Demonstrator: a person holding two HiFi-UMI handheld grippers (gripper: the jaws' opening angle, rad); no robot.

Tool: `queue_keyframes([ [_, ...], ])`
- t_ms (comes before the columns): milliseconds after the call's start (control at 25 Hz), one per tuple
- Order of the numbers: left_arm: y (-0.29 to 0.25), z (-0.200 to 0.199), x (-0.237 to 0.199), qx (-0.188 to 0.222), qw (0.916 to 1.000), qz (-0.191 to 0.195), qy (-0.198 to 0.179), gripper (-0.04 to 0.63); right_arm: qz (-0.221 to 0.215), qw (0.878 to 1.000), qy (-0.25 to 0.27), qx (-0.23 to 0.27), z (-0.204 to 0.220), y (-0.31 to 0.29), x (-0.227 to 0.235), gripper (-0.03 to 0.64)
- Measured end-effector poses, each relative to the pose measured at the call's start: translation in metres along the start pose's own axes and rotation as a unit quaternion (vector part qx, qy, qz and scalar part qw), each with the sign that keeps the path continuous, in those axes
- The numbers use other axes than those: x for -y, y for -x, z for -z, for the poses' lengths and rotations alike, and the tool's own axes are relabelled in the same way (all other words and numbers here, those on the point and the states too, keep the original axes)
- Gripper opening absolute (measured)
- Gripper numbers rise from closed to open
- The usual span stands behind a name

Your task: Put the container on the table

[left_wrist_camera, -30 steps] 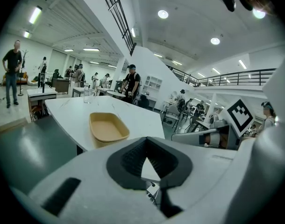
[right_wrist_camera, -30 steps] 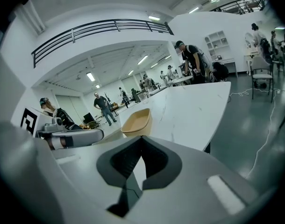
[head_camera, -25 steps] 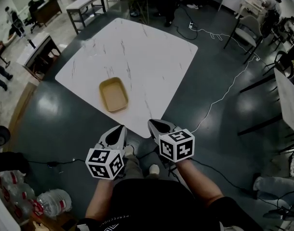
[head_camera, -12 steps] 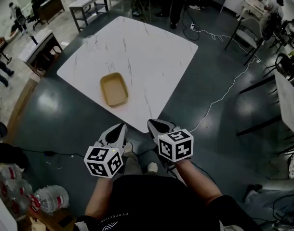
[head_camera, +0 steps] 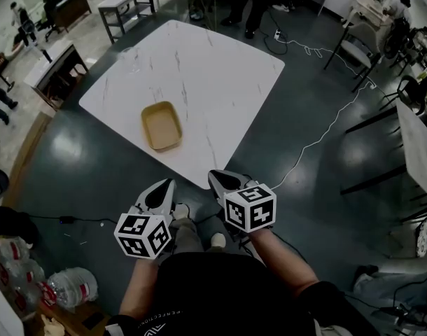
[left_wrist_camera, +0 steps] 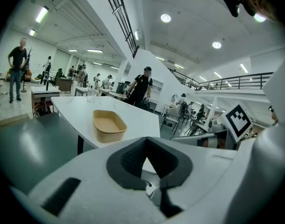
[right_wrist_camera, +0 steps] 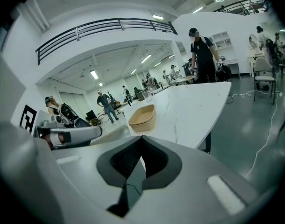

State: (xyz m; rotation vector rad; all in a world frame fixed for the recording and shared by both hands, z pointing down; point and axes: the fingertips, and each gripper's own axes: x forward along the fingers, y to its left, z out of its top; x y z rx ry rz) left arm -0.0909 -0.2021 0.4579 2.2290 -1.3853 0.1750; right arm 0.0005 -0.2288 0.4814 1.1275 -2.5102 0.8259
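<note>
Sitting unmoved on table: container | left gripper, right gripper: fingers together, empty

The white marble-veined tabletop is taken up only by a tan rectangular container near its left edge and a clear glass at the far left; the rest is open to approach. Bare dark floor is seen between its near corner and the left tool and right tool. A white cable is laid across the floor on the right.
</note>
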Motion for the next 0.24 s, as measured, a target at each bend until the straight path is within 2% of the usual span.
queue_keyframes([
  [240, 0.0010, 0.0001, 0.0018, 0.002, 1.0000, -0.001, -0.001, -0.005, -0.003, 1.000, 0.002, -0.003, -0.0001, -0.0003, -0.0013, 0.000],
])
